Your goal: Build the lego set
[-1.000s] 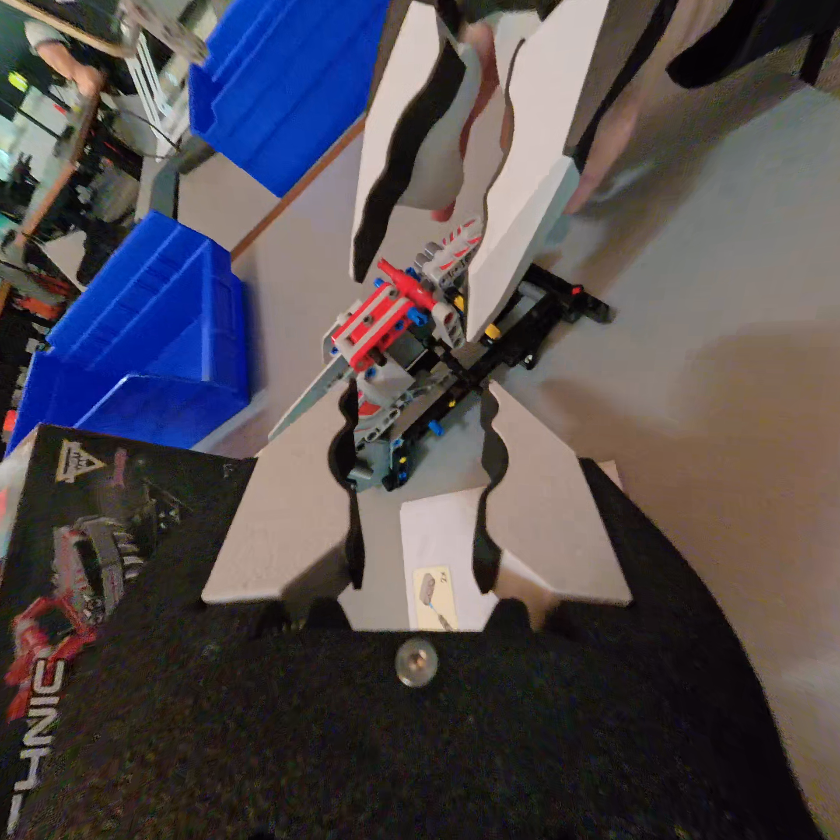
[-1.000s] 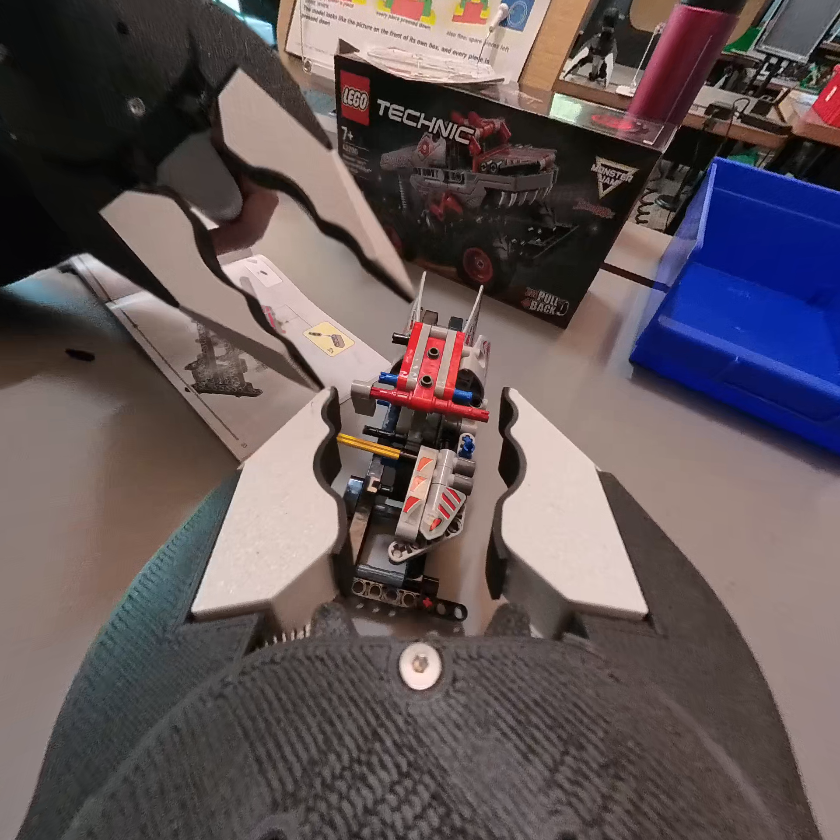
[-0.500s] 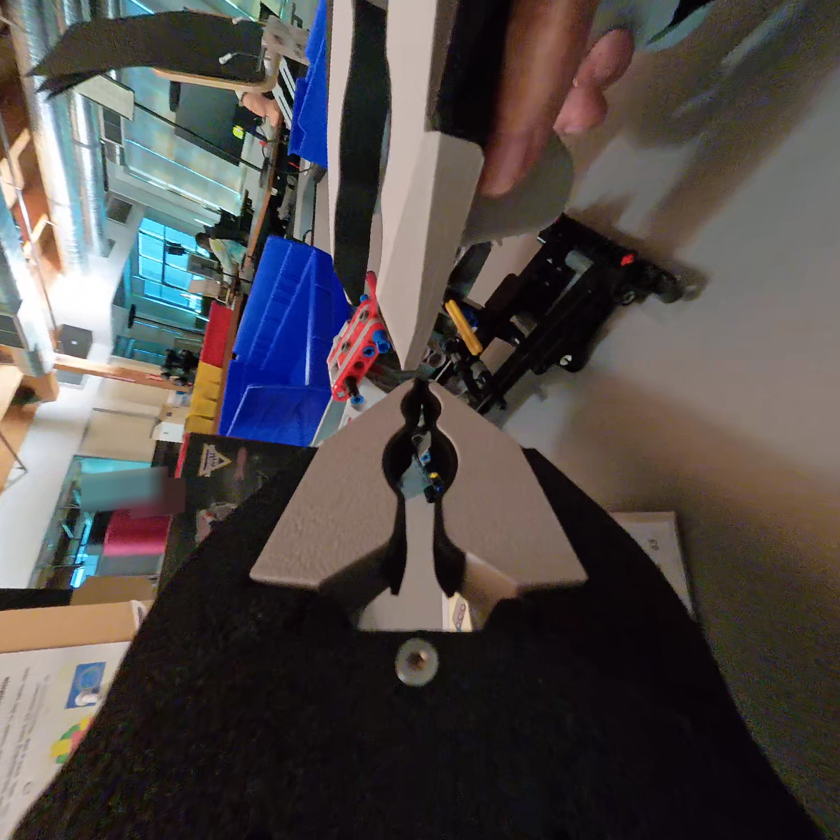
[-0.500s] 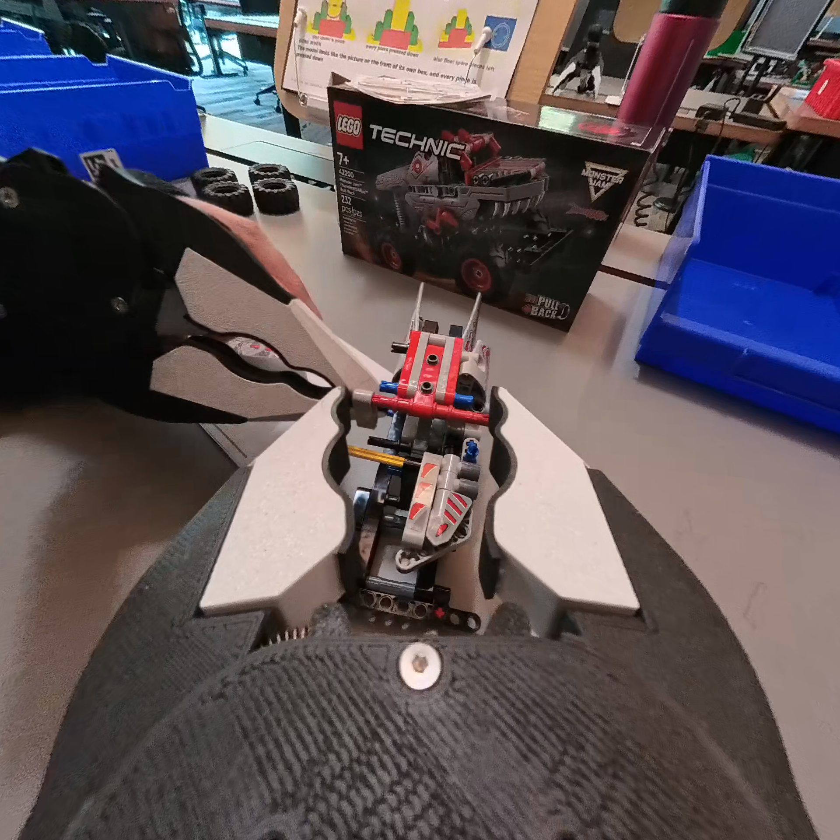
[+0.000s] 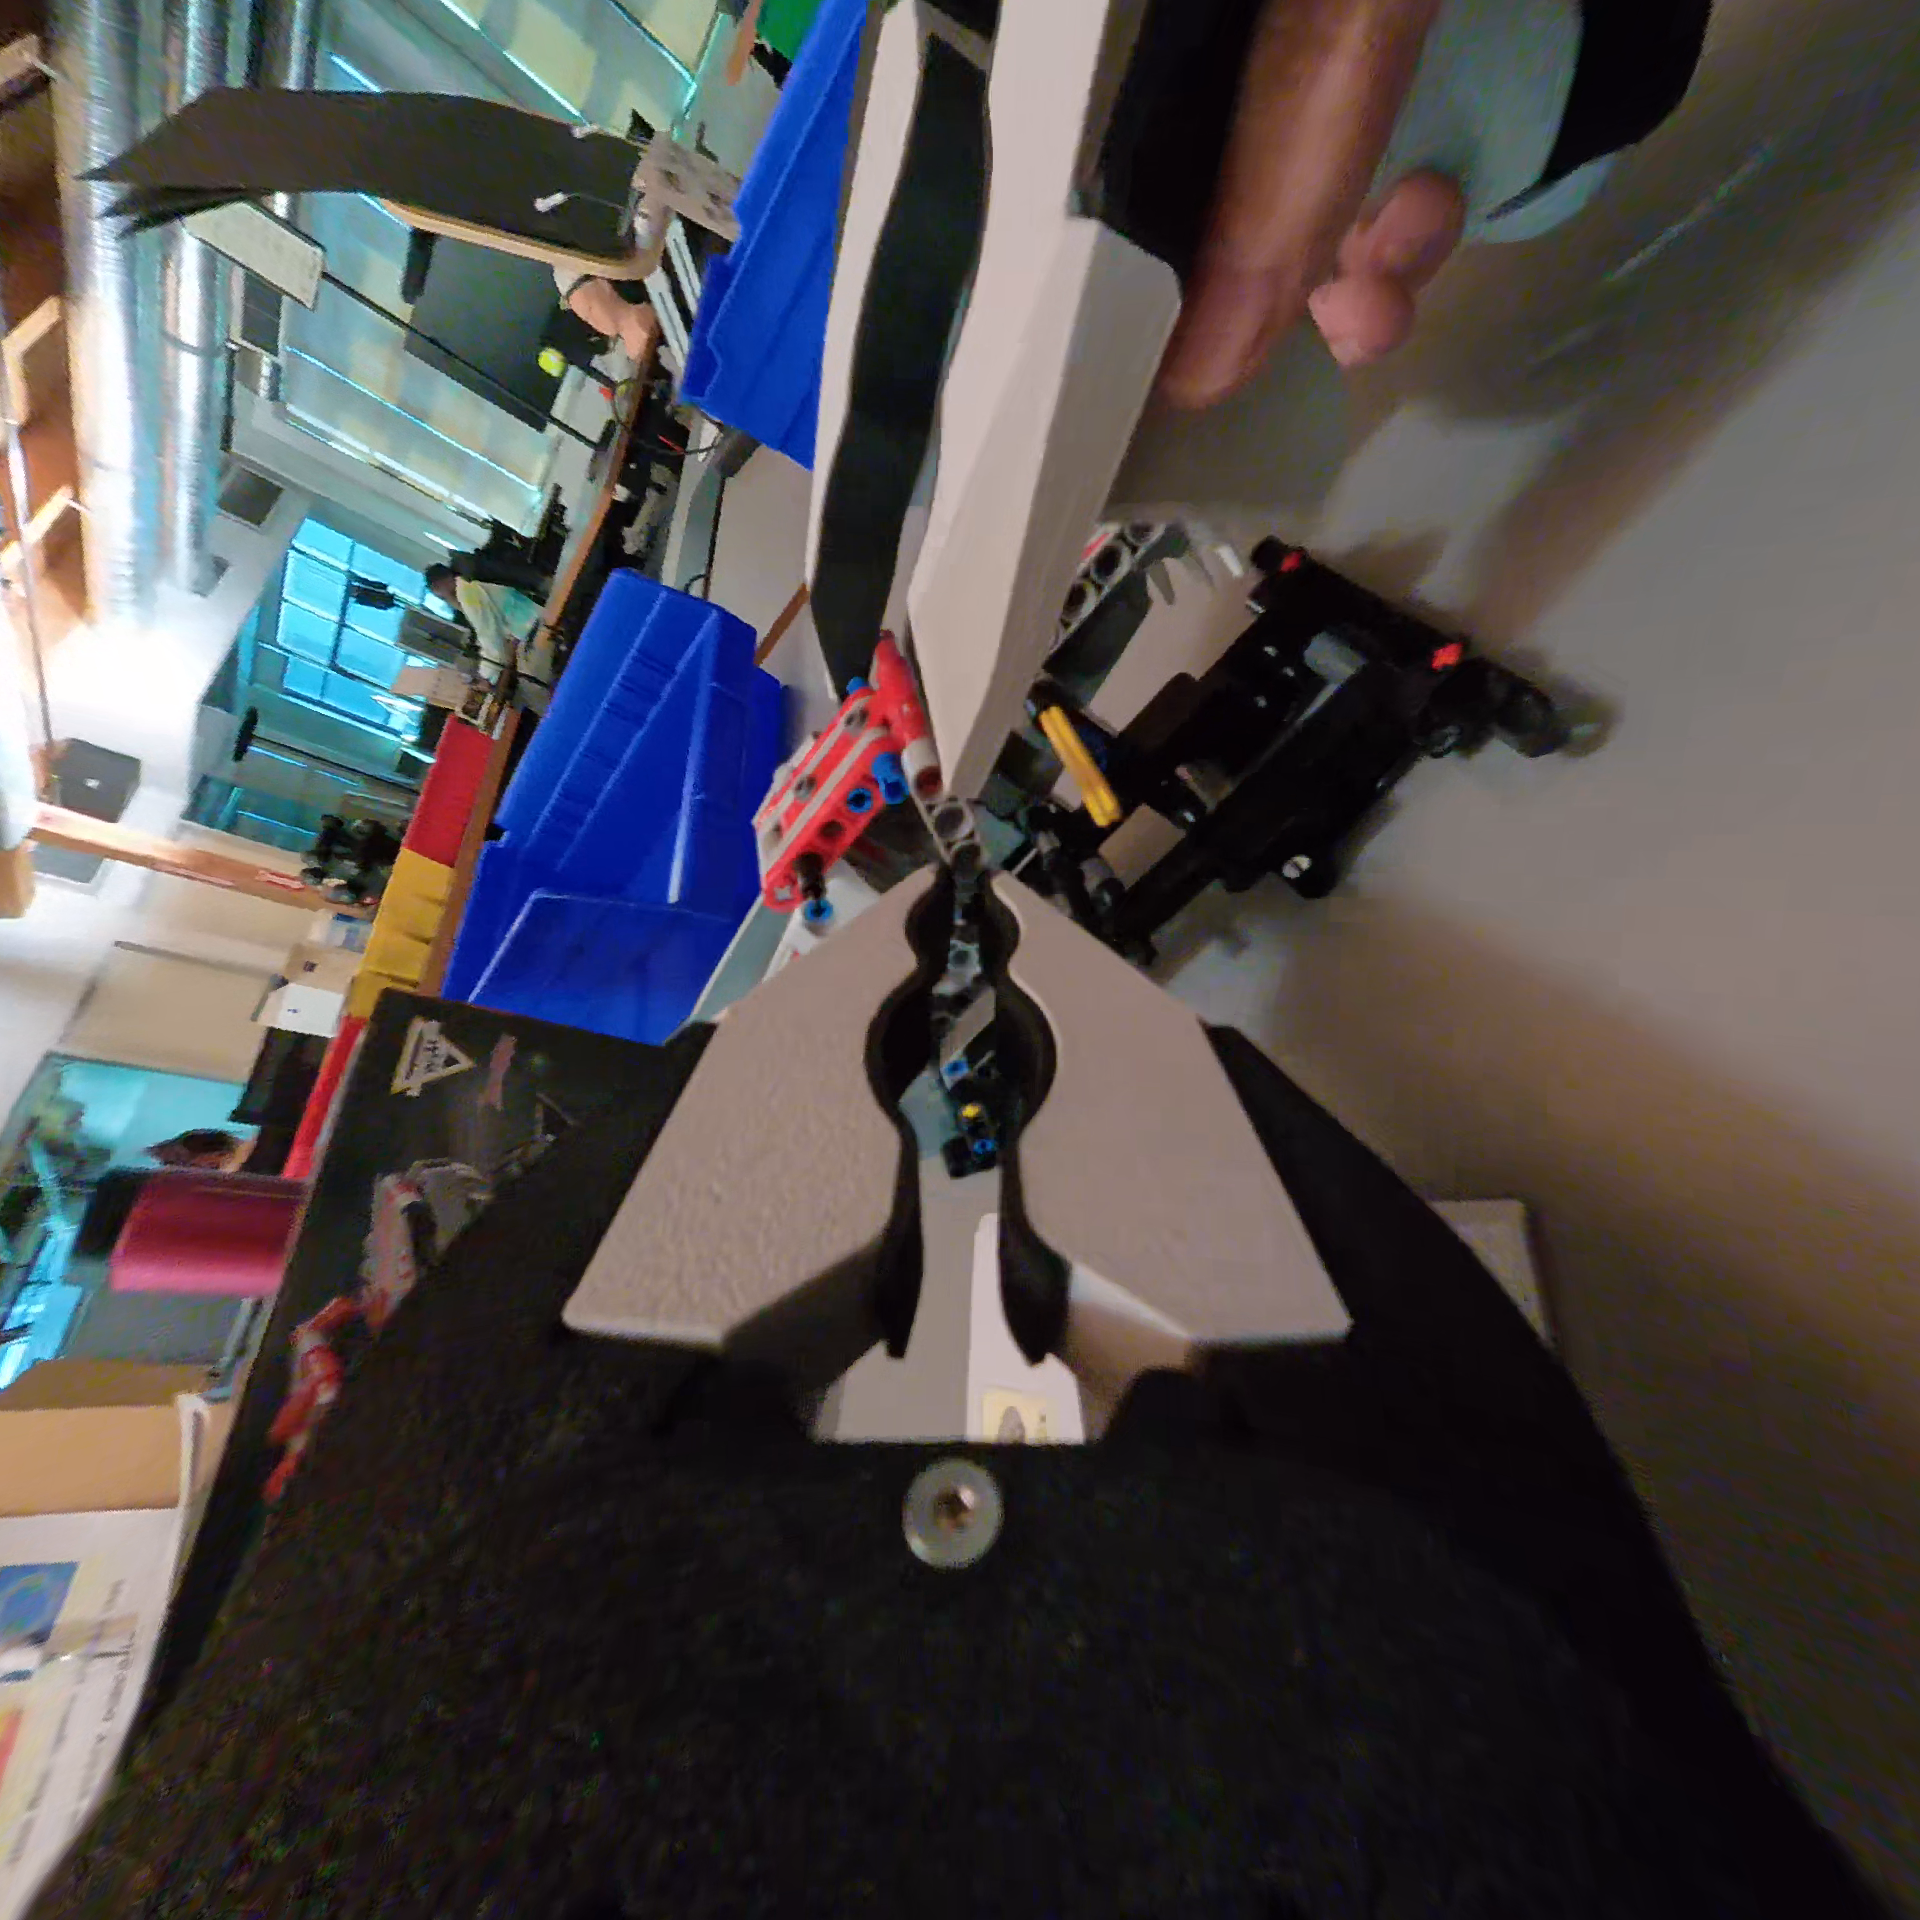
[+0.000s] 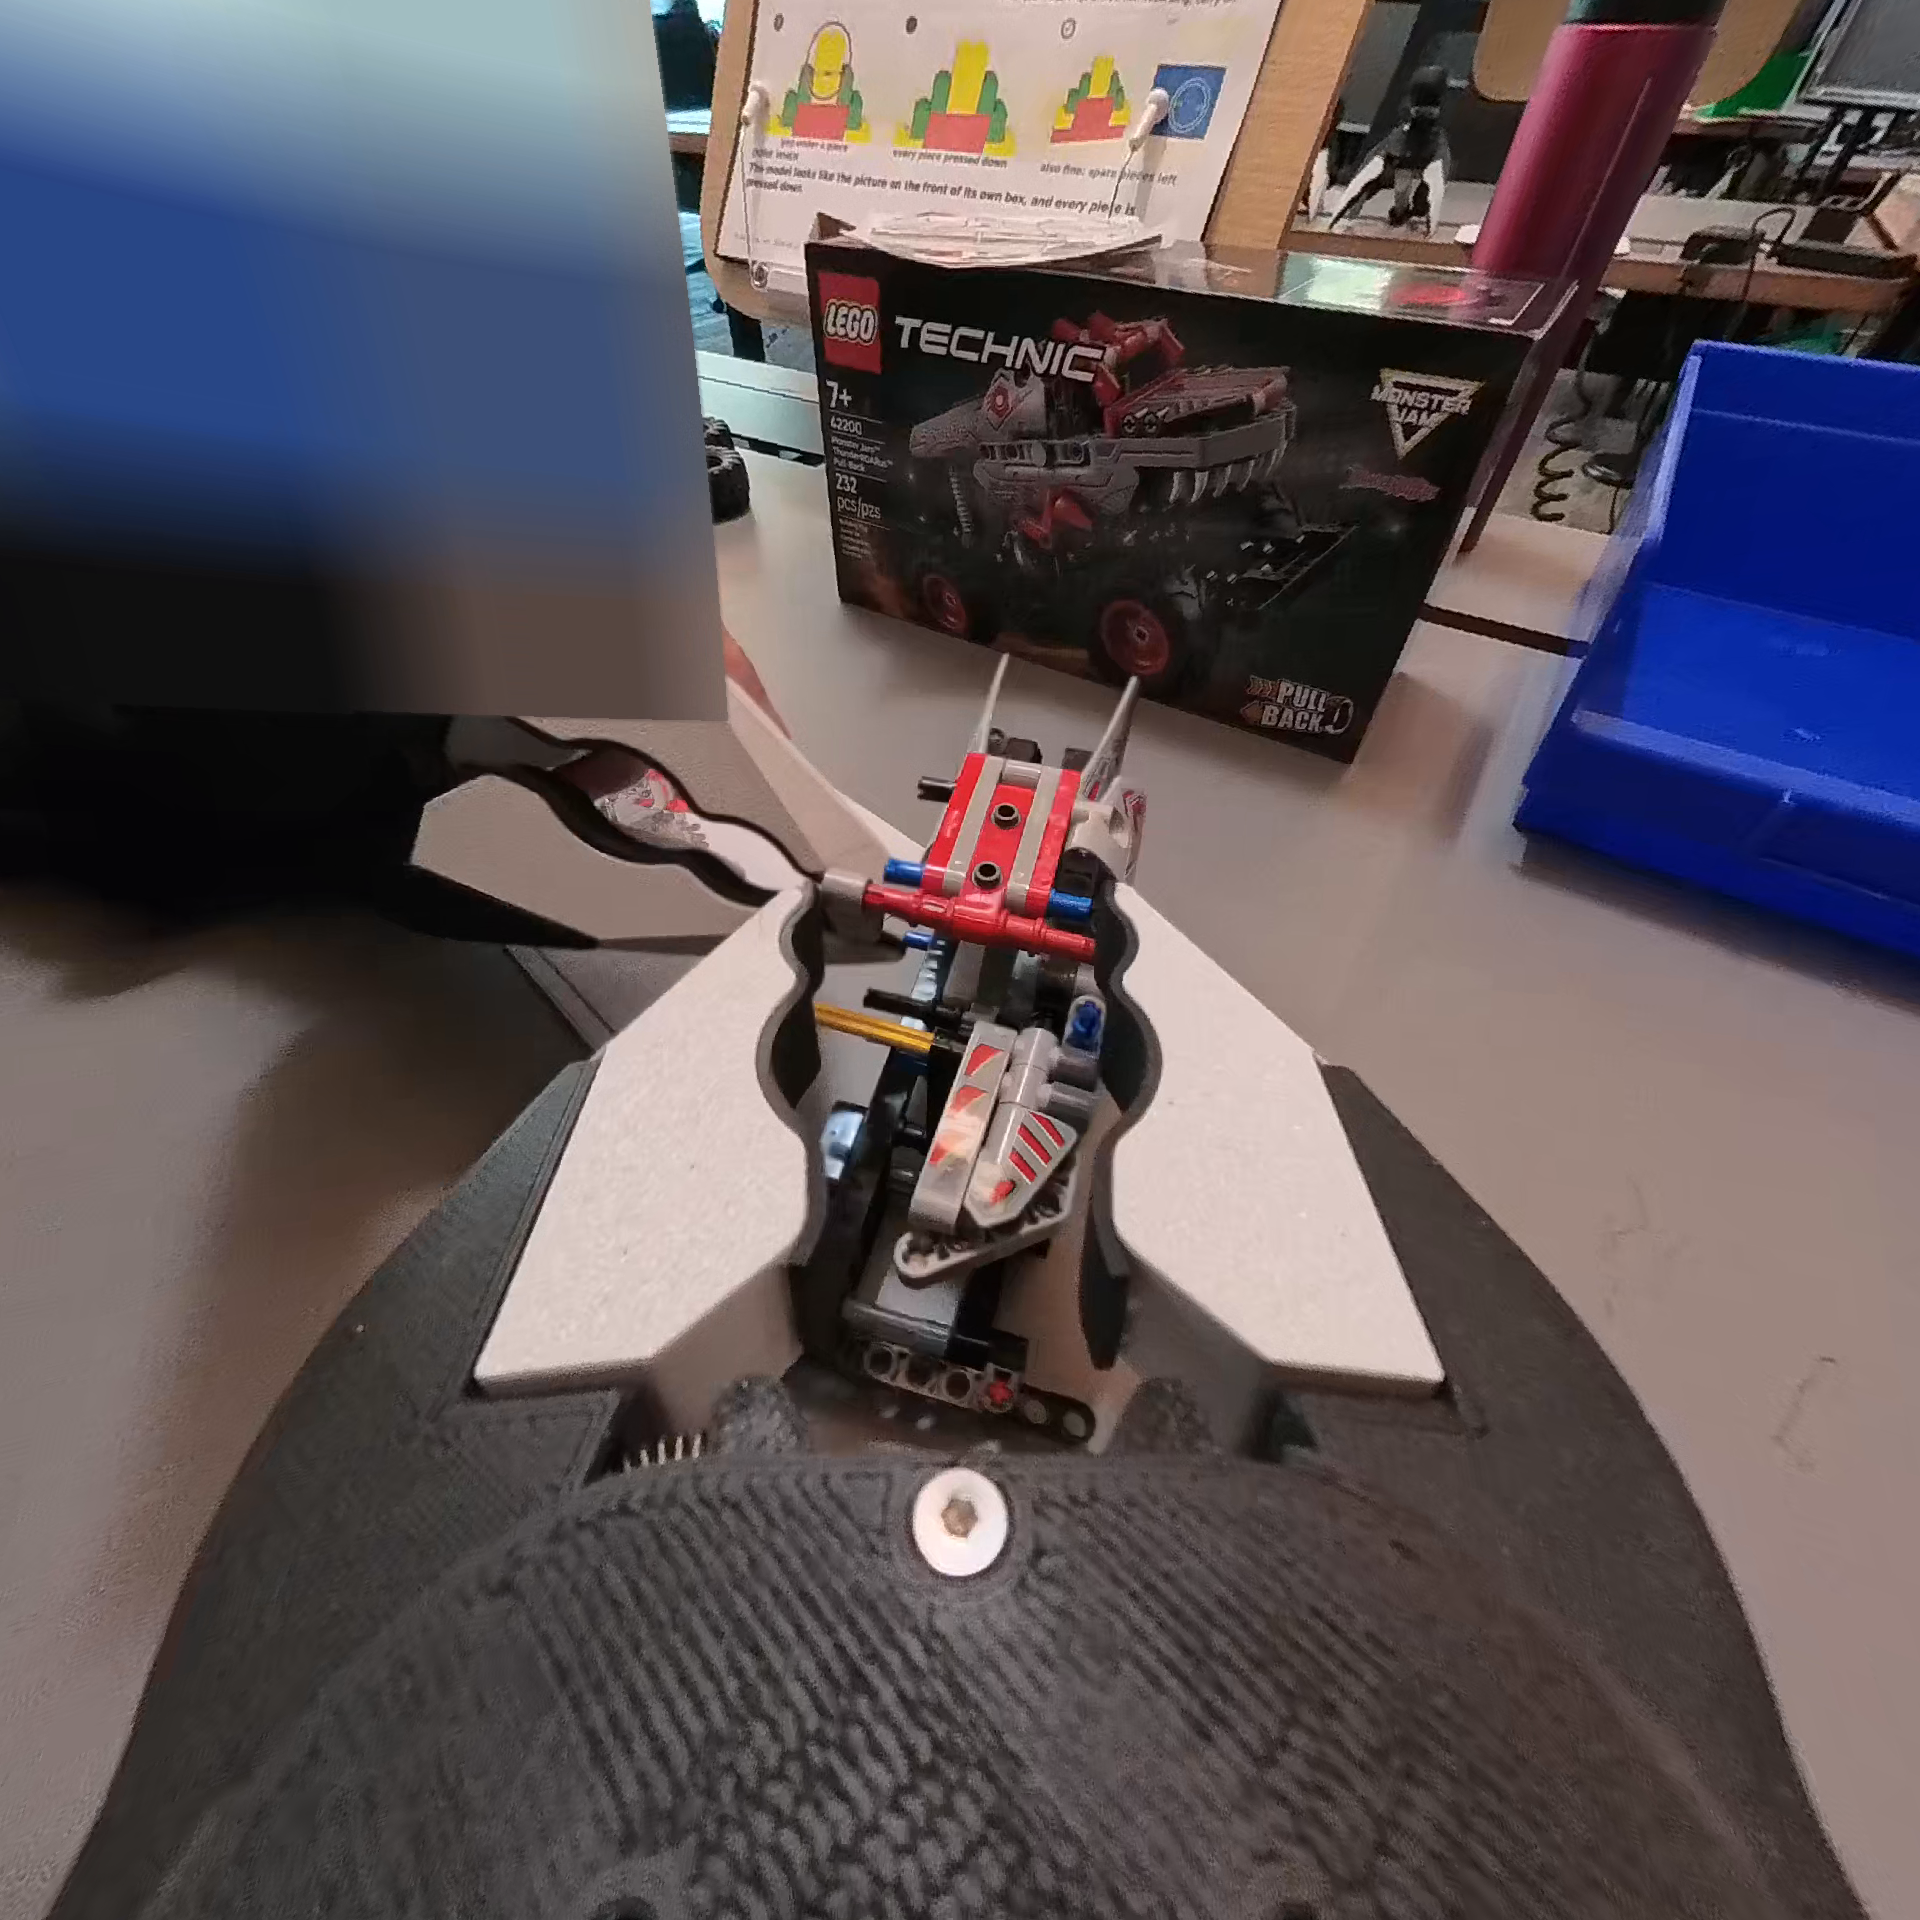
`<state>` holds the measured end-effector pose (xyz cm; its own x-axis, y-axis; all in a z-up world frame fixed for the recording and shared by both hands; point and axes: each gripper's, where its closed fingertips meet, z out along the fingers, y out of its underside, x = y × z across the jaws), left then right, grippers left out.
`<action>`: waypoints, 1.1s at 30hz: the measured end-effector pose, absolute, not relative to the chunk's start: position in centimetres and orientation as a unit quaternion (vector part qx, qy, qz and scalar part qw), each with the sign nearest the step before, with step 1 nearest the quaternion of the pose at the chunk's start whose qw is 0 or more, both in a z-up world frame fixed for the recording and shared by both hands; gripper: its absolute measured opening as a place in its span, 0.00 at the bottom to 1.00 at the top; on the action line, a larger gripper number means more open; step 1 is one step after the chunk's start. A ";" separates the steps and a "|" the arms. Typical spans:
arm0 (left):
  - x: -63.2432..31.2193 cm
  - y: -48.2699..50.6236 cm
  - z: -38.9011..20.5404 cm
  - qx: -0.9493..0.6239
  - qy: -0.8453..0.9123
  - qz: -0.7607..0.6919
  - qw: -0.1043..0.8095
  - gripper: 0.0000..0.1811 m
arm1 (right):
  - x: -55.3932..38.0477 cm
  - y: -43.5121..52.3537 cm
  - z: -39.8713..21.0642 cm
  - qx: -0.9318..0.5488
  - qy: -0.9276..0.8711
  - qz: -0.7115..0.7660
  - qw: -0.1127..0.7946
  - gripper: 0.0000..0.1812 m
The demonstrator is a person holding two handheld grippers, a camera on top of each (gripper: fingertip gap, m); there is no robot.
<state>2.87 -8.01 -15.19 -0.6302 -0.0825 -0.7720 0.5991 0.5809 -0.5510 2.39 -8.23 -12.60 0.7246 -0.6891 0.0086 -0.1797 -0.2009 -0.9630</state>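
Grey table (image 6: 1558, 1091): red-grey lego model (image 6: 997, 1039) clamped by right tongs (image 6: 961, 914); left tongs (image 5: 961, 894) pinch its connector.

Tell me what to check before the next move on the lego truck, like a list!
1. Right gripper shut on the lego truck: ok, its fingers hug both sides.
2. Left gripper nearly shut on the small grey piece at the truck's side: ok, tips pinch it.
3. Grey piece lined up with the red axle: cannot tell, the fingers hide the joint.
4. Truck steady on the table: ok, it rests there, held.
5. Lego box and blue bin out of the way: ok, both sit apart behind.
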 end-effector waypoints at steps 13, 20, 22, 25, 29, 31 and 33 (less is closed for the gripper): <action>2.3 -7.8 -13.7 0.223 0.746 -0.424 0.462 0.04 | 1.7 -8.2 -12.3 -0.738 0.297 -0.183 0.578 0.28; 0.6 -8.0 -15.2 0.219 0.777 -0.457 0.375 0.19 | 1.8 -8.4 -12.4 -0.738 0.300 -0.186 0.576 0.26; 1.2 -8.1 -15.6 0.183 0.794 -0.451 0.365 0.18 | 1.8 -8.4 -12.3 -0.737 0.301 -0.184 0.577 0.26; 2.0 -8.0 -16.0 0.161 0.799 -0.434 0.384 0.03 | 1.8 -8.3 -12.3 -0.736 0.301 -0.182 0.578 0.26; 2.9 -7.5 -14.4 0.211 0.737 -0.396 0.506 0.00 | 1.5 -8.2 -12.3 -0.744 0.299 -0.177 0.571 0.30; 2.7 -7.6 -13.9 0.233 0.713 -0.379 0.542 0.00 | 1.4 -8.0 -12.4 -0.753 0.293 -0.182 0.561 0.34; 2.6 -7.7 -14.7 0.237 0.727 -0.372 0.526 0.00 | 1.5 -8.0 -12.6 -0.761 0.290 -0.199 0.544 0.37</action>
